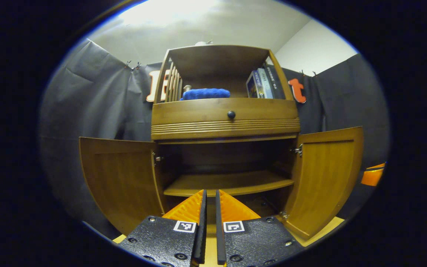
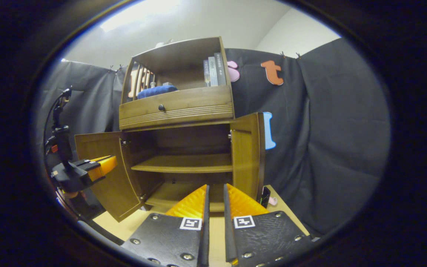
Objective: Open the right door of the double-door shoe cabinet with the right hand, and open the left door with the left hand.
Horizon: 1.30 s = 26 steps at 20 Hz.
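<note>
The wooden shoe cabinet [image 1: 224, 126] stands straight ahead with both lower doors swung wide. In the left gripper view its left door [image 1: 121, 181] and right door [image 1: 324, 178] frame a dark interior with one bare shelf [image 1: 228, 183]. My left gripper [image 1: 210, 194] hovers in front of the opening, fingers shut with only a thin slit and nothing between them. In the right gripper view my right gripper [image 2: 216, 189] is likewise shut and empty, facing the open right door [image 2: 245, 155]. The left gripper [image 2: 102, 165] shows there in front of the open left door [image 2: 124, 193].
Above the doors is a drawer with a dark knob [image 1: 231, 115]. The top shelf holds a blue cloth [image 1: 204, 93] and books [image 1: 260, 83]. A small dark object [image 2: 265, 196] lies on the floor by the right door. Black cloth walls surround the cabinet.
</note>
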### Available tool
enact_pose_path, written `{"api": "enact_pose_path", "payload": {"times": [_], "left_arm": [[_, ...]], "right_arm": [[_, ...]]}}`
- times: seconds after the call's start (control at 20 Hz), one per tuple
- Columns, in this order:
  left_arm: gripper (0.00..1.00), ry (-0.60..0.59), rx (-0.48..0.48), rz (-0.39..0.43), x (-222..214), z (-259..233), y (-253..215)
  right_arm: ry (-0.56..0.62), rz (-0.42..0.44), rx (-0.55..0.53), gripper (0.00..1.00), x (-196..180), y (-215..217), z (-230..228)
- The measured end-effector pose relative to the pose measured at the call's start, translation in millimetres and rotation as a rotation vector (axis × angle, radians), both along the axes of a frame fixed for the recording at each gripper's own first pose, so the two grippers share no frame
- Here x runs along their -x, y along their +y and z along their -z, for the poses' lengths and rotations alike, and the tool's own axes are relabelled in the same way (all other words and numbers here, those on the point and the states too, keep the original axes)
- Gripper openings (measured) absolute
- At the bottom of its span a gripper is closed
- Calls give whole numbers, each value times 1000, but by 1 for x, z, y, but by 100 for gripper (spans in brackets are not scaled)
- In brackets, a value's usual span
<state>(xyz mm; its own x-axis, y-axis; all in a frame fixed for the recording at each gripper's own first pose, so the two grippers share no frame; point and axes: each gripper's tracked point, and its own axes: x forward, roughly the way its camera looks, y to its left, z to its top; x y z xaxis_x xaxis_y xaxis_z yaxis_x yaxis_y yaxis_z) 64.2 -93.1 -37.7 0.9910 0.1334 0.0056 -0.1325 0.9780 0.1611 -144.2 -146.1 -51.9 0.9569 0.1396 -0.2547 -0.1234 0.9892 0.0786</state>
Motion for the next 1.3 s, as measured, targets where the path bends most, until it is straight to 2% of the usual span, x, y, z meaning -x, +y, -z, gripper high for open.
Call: {"api": "enact_pose_path", "payload": {"times": [0.05, 0.1, 0.25, 0.3, 0.4, 0.45, 0.5, 0.65, 0.7, 0.85, 0.9, 1.0, 1.3], "left_arm": [[5, -9, -9, 13, 0, -3, -6], [13, -15, -12, 36, -1, -6, -13], [56, -51, -19, 107, -4, -15, -41], [70, -59, -18, 123, -3, -17, -47], [99, -62, -2, 137, -2, -16, -58], [96, -67, 4, 145, -1, -17, -64], [98, -67, 6, 153, 1, -17, -71], [99, -69, -3, 162, 6, -19, -86], [99, -69, -6, 168, 9, -20, -92], [99, -79, -18, 187, 16, -24, -116], [99, -81, -22, 196, 18, -24, -126], [96, -81, -21, 217, 25, -23, -150], [99, -59, 37, 306, 39, -7, -234]], "right_arm": [[-14, -1, -1, 17, 1, 3, -5], [-32, -2, -8, 17, 0, 7, -12], [-82, 8, -41, 22, 4, 13, -28], [-98, 7, -53, 31, 7, 14, -32], [-123, 9, -63, 75, 7, 13, -32], [-142, 15, -59, 96, 13, 8, -38], [-163, 18, -53, 100, 19, 2, -44], [-194, 26, -34, 100, 26, -13, -49], [-195, 29, -34, 96, 30, -18, -49], [-205, 44, -57, 96, 42, -38, -52], [-208, 52, -65, 100, 46, -47, -53], [-208, 69, -69, 99, 59, -65, -53], [-199, 142, -28, 100, 102, -138, -57]]}}
